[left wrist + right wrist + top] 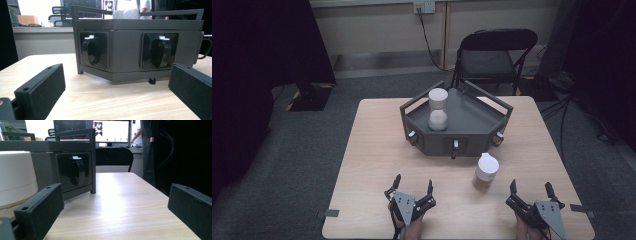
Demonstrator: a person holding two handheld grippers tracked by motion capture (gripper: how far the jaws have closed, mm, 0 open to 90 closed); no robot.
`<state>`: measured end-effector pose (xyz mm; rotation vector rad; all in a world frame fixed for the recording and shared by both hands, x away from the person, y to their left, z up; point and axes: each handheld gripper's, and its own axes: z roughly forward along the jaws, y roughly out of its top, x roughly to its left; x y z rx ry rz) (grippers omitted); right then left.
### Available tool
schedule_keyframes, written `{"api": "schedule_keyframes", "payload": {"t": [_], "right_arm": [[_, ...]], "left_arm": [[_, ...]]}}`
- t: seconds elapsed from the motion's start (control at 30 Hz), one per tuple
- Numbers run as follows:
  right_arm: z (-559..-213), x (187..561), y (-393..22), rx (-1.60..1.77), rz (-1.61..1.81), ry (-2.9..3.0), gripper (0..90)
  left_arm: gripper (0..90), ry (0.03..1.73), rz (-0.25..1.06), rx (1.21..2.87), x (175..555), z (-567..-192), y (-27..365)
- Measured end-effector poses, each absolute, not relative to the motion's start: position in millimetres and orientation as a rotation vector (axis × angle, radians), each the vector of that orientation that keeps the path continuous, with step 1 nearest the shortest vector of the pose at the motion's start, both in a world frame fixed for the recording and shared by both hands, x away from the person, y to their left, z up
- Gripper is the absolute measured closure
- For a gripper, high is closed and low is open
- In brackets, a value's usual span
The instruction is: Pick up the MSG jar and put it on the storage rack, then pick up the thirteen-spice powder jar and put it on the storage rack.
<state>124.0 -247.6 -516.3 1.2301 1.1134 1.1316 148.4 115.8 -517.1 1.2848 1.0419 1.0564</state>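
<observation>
Nearest the high camera, at the near edge of the pale wooden table (377, 150), two black two-jaw grippers rest low, each held from below by a forearm. The left gripper (414, 188) has its jaws spread wide with nothing between them; in the left gripper view its padded fingers (42, 87) frame bare tabletop, well short of the dark grey six-sided tray with raised rails (140, 50). The right gripper (532, 191) is likewise spread apart and empty, its fingers (40, 207) standing either side of open wood.

The white round-lidded jar with a tan base (486, 170) stands on the table between the two grippers and a little ahead of them, just in front of the tray's front wall, nearer the right gripper. In the right gripper view the jar (16, 177) sits at the left, beyond the left jaw and apart from it.

Inside the tray stands a white hourglass-shaped container (438, 109), upright, toward its left side. Black latches (91, 50) are set in the tray's faces. A black folding chair (494, 55) stands beyond the table
</observation>
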Motion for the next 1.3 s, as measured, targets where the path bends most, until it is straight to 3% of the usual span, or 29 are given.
{"api": "schedule_keyframes", "payload": {"t": [1.07, 1.3], "right_arm": [[-513, 124, -254, 1.241, 1.157, 1.131, 0.0], [-492, 123, -258, 1.207, 1.229, 1.125, 0.0]], "left_arm": [[0.2, 1.046, 1.06, 1.283, 148, -517, 115], [0.2, 1.046, 1.059, 1.282, 148, -517, 115]]}}
